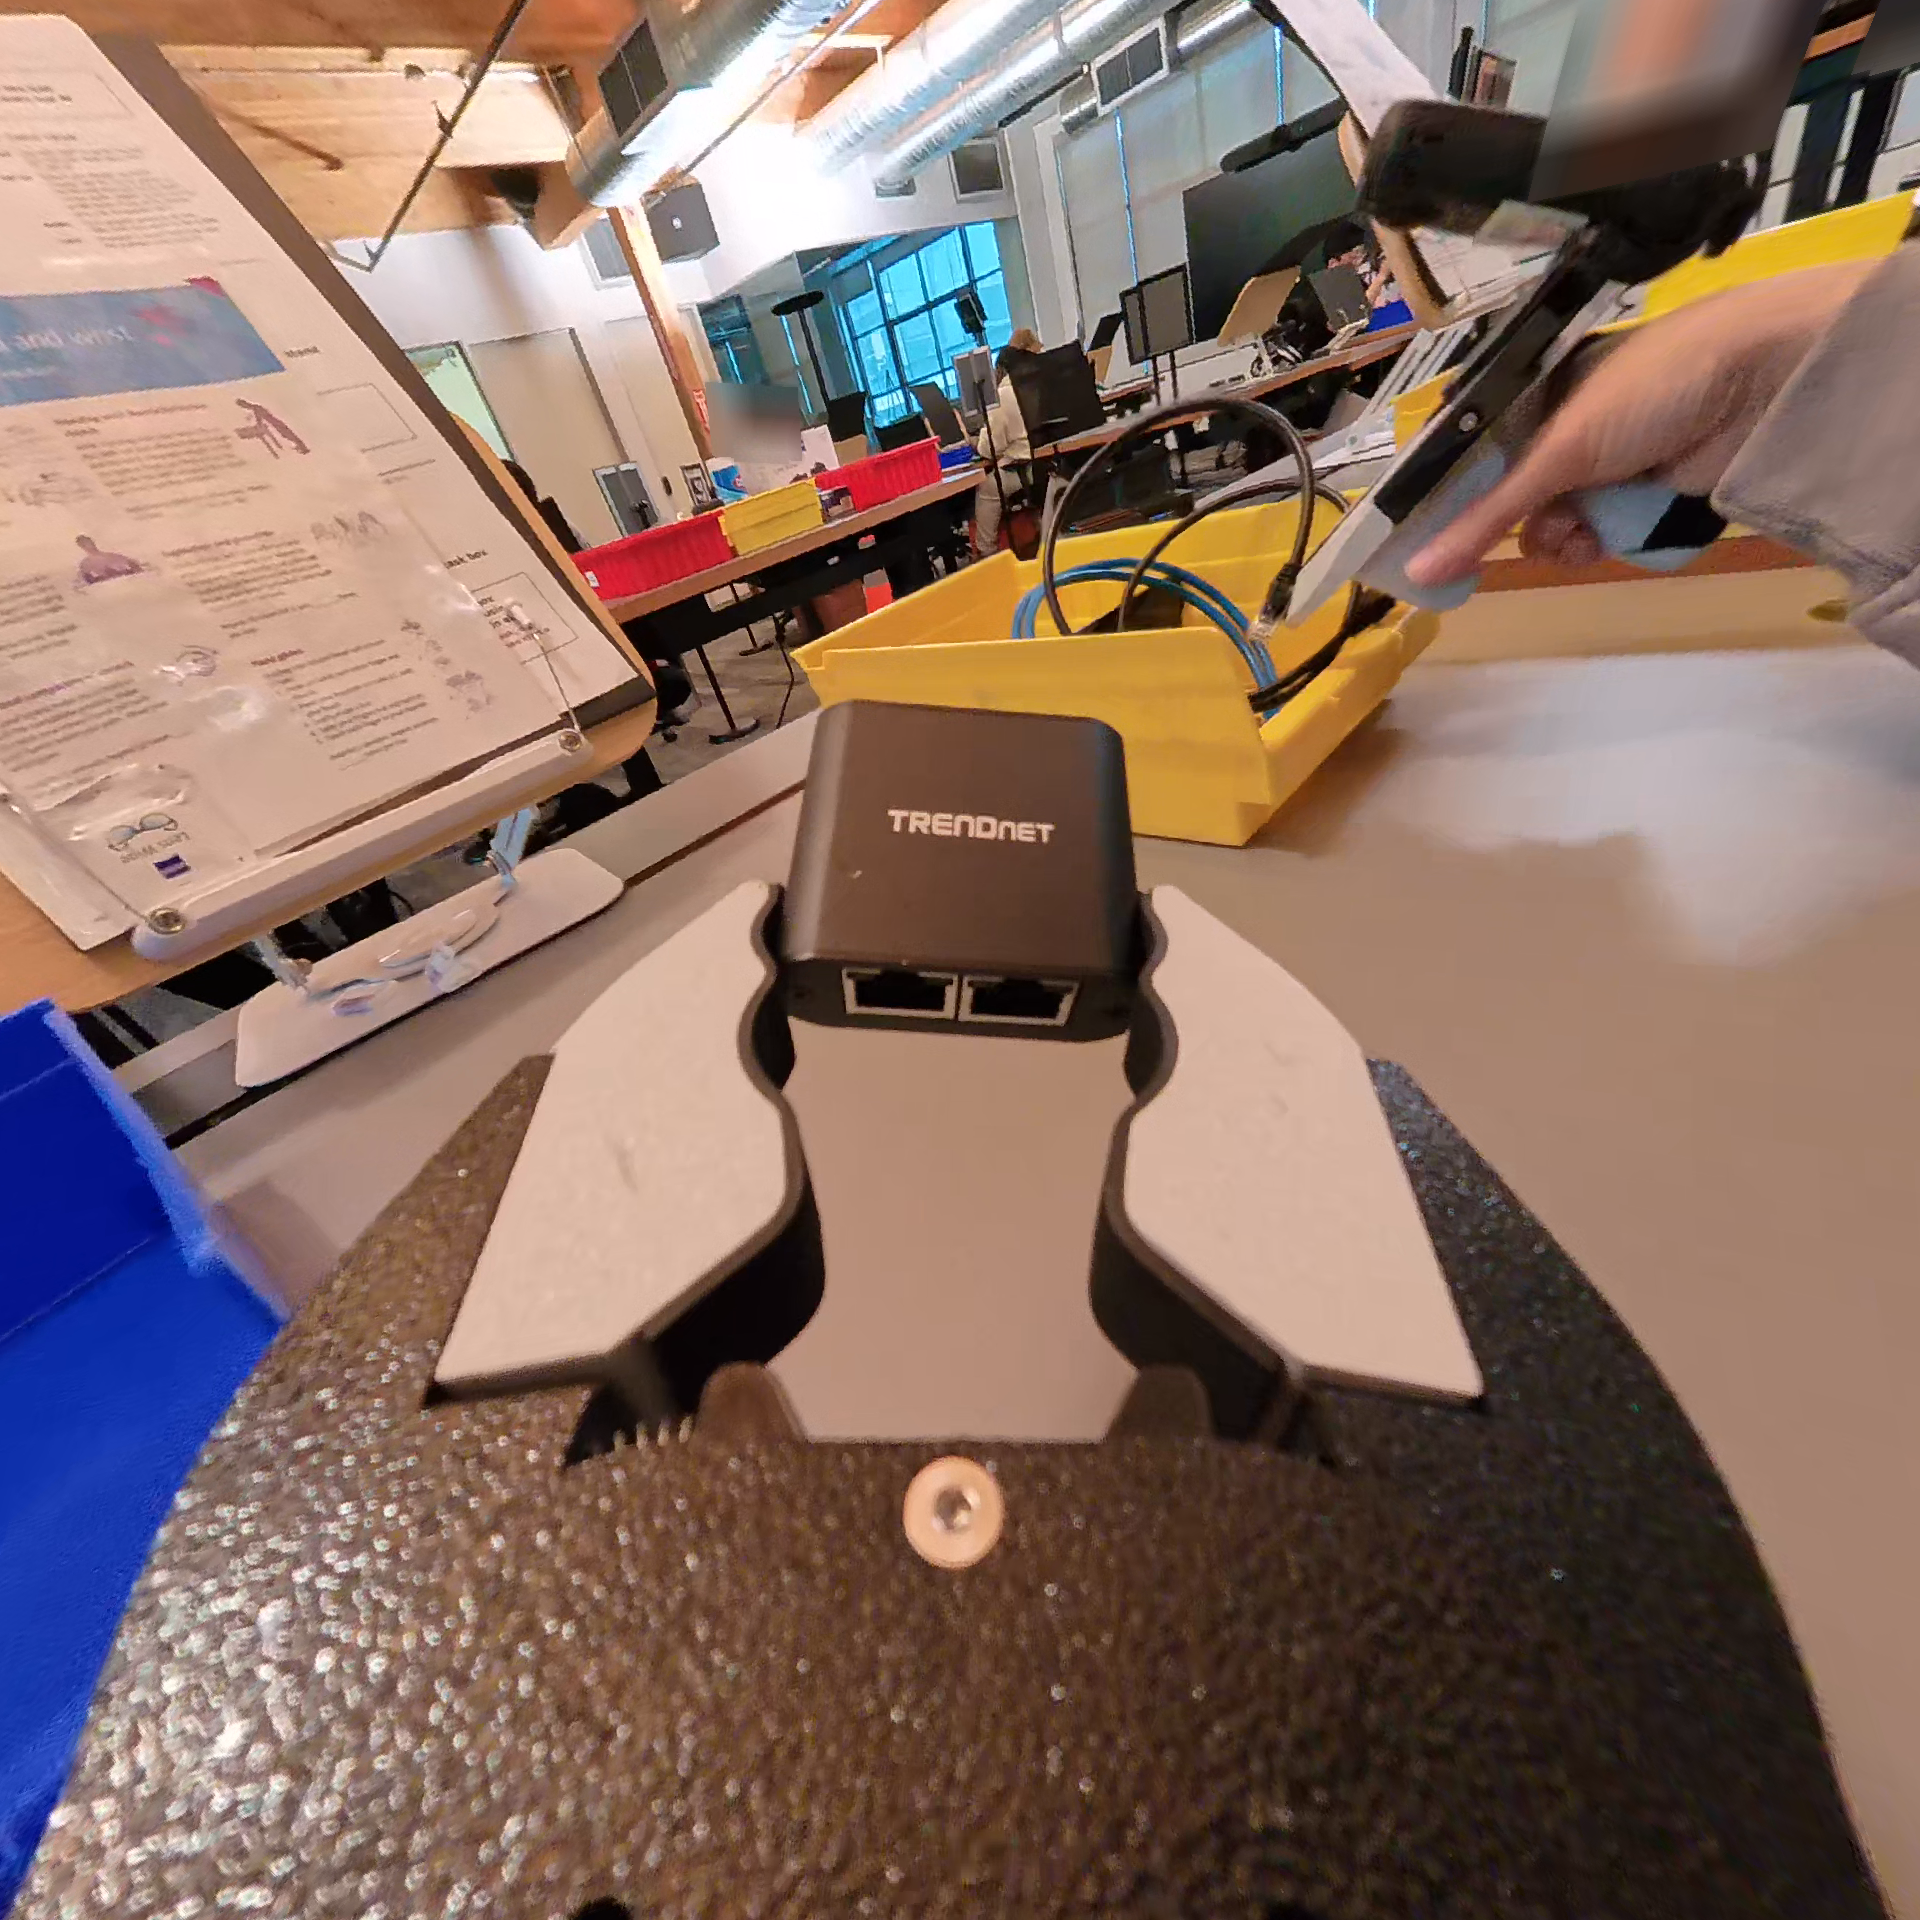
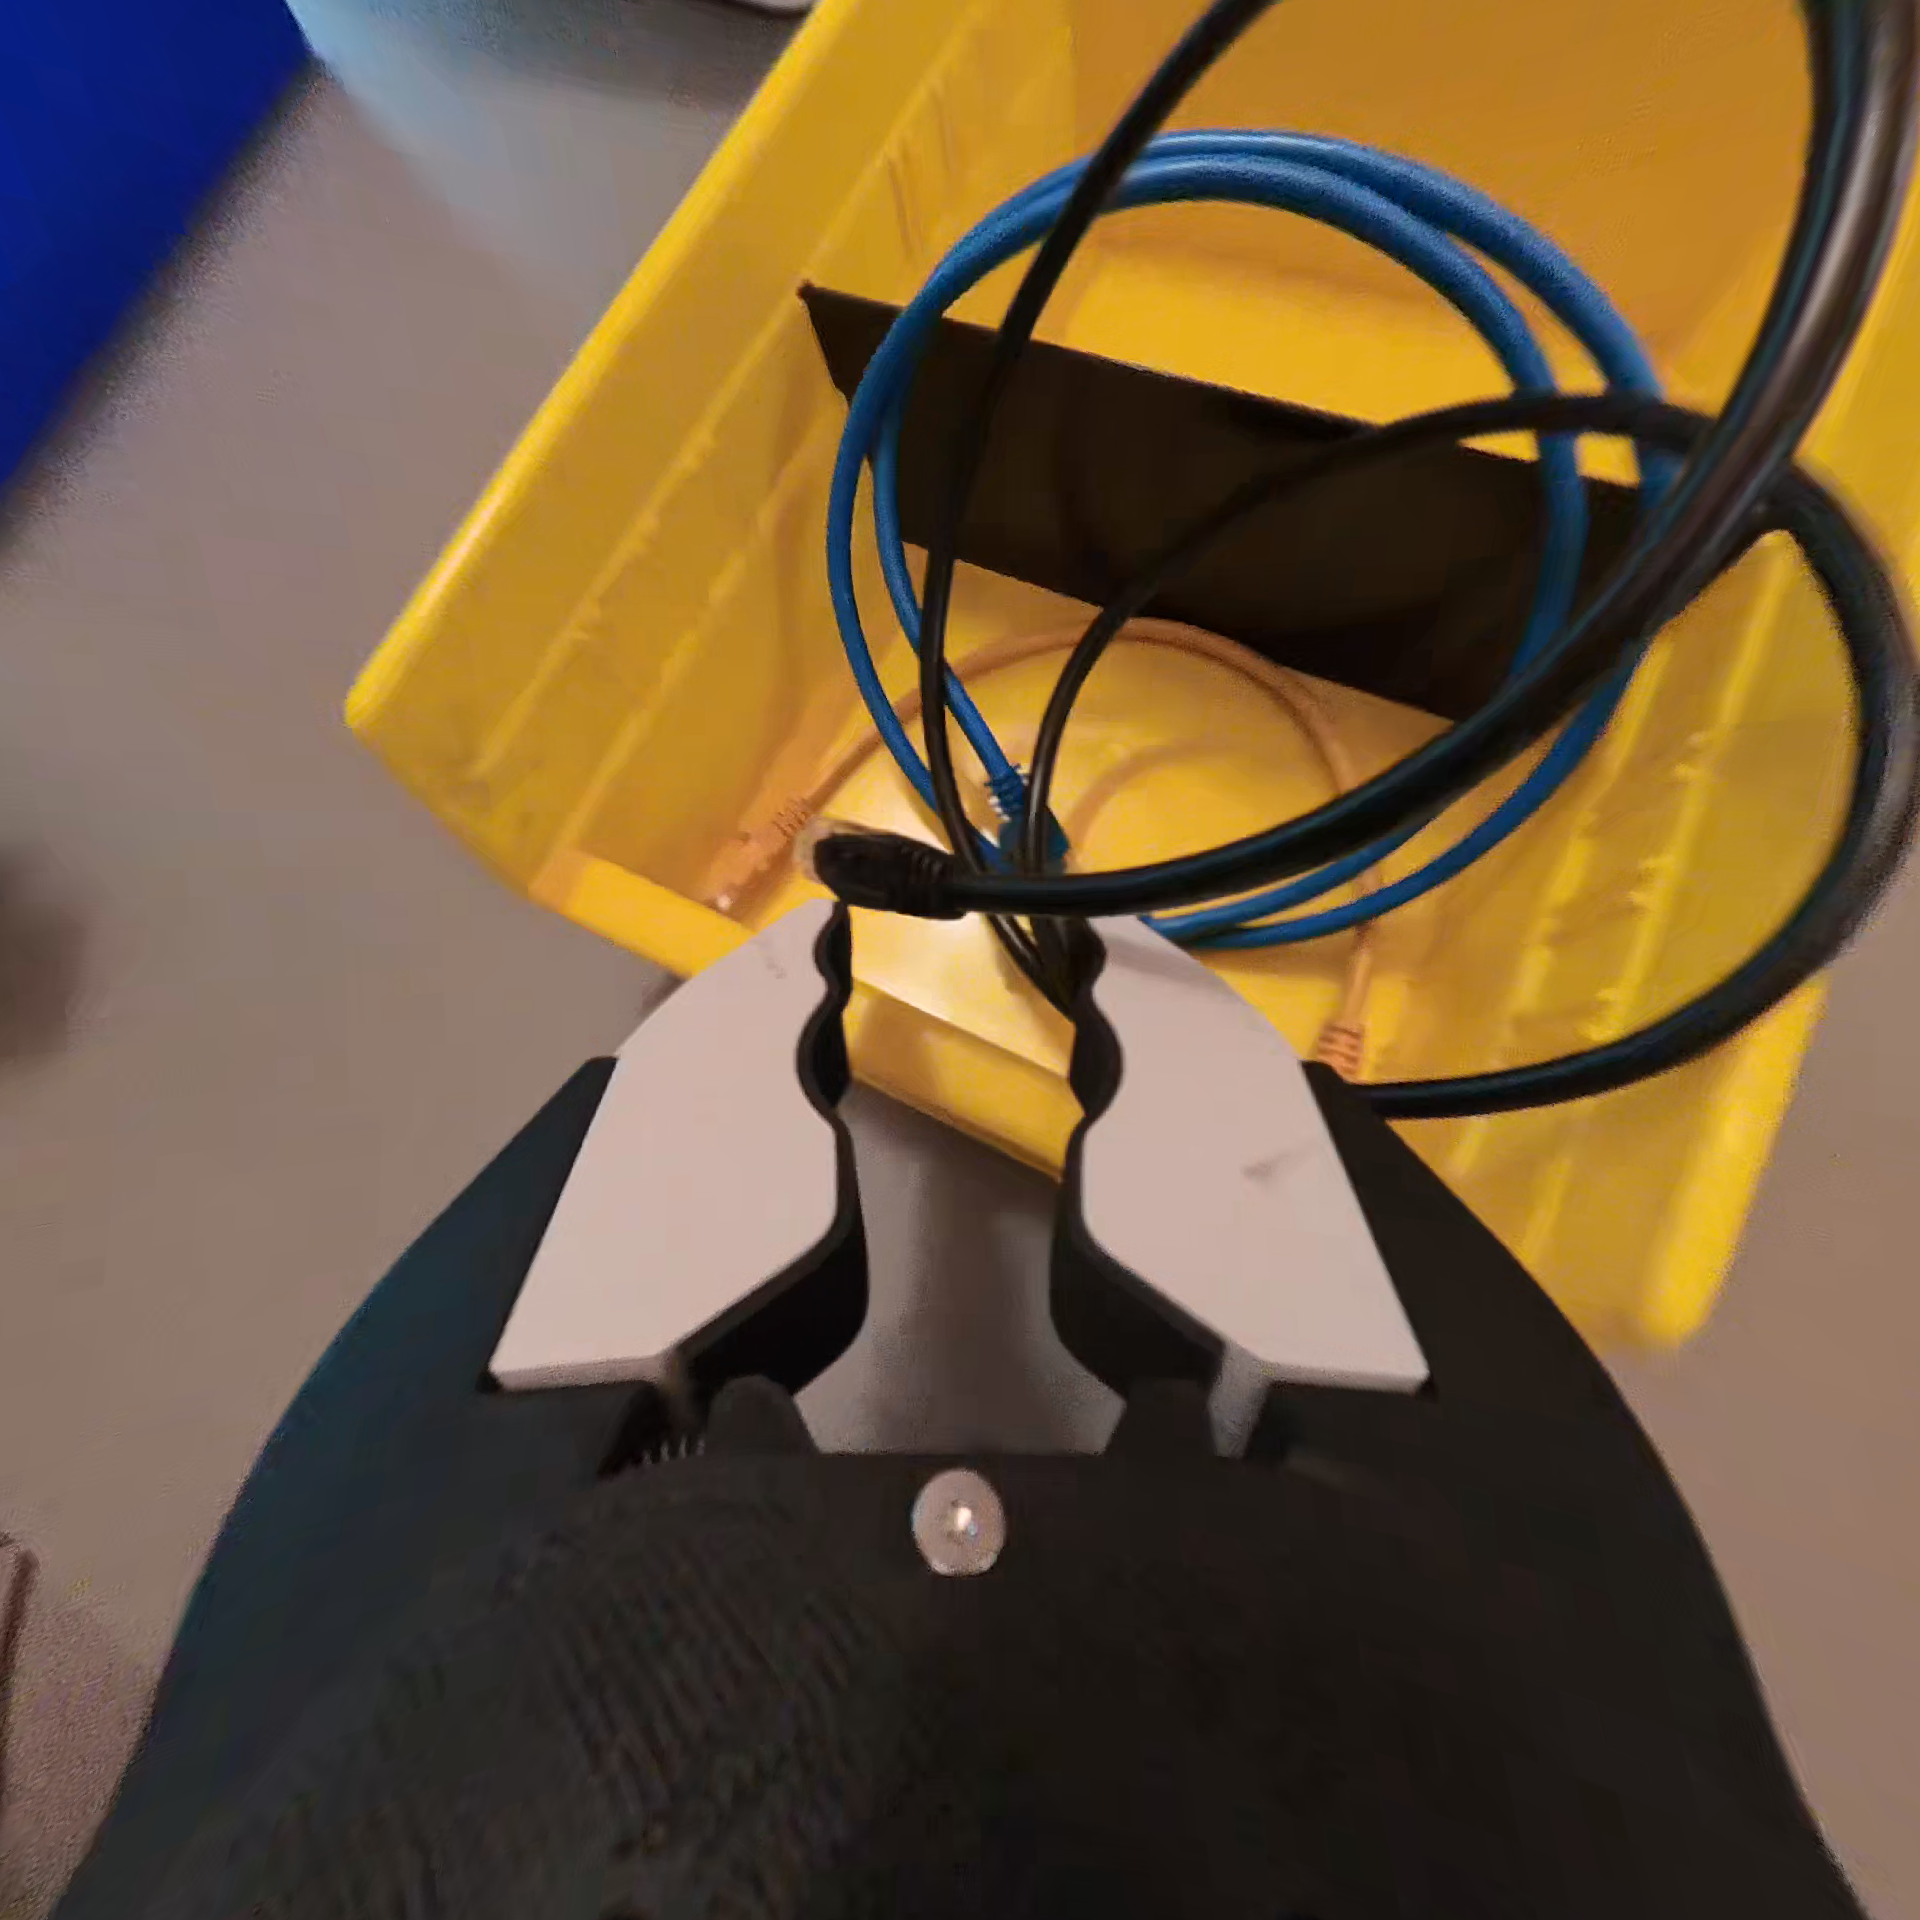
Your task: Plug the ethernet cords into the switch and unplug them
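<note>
Left wrist view shows the left gripper [image 1: 961,940] clamping the switch [image 1: 961,842], both ports empty, while the right gripper's [image 2: 961,940] parted fingers [image 2: 727,1070] hover at the black cord [image 2: 1351,842] in the bin [image 2: 582,582].

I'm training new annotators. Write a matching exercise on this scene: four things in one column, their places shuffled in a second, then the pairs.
Things:
1. switch
2. blue cord
3. black cord's plug
4. yellow bin

Places:
A. standing on the grey table
B. coiled inside the bin
C. between the fingers of the left hand-held gripper
D. just beyond the fingertips of the right hand-held gripper

Pairs: 1-C, 2-B, 3-D, 4-A
</note>
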Available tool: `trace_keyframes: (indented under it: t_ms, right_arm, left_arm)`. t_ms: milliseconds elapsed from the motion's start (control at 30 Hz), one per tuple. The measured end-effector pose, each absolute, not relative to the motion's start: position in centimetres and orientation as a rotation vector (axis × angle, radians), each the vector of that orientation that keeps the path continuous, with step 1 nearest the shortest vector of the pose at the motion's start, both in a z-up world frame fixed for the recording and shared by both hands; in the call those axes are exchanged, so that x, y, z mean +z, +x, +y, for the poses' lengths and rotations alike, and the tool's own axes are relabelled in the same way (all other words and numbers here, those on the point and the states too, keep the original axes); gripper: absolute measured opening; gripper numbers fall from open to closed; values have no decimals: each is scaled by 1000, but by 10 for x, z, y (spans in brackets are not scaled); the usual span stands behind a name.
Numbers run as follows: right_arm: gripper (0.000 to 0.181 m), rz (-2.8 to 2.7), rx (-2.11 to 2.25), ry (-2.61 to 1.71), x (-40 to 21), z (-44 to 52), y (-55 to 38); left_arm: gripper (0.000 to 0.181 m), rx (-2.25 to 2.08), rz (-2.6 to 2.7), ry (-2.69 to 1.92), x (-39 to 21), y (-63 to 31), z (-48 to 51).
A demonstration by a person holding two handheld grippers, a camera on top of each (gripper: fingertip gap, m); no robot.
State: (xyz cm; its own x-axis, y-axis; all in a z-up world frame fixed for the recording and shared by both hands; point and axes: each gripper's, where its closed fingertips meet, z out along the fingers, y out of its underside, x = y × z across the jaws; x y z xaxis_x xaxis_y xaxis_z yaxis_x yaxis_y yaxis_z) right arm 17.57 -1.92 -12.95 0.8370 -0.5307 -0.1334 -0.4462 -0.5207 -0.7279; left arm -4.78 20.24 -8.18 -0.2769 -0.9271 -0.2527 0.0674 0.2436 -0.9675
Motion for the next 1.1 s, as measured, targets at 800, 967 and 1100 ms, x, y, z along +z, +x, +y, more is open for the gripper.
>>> trace_keyframes:
  t_ms: [800, 967, 1100]
  right_arm:
    - [73, 40, 1203, -1692, -55, 168, -59]
    - [79, -24, 1261, -1814, -82, 181, -92]
    - [52, -84, 1273, -1857, -89, 185, -107]
  left_arm:
    - [62, -1309, 1627, -583, -73, -60, 182]
    - [62, -1142, 1742, -444, -85, -64, 174]
    - [62, -978, 1810, -368, -99, -62, 170]
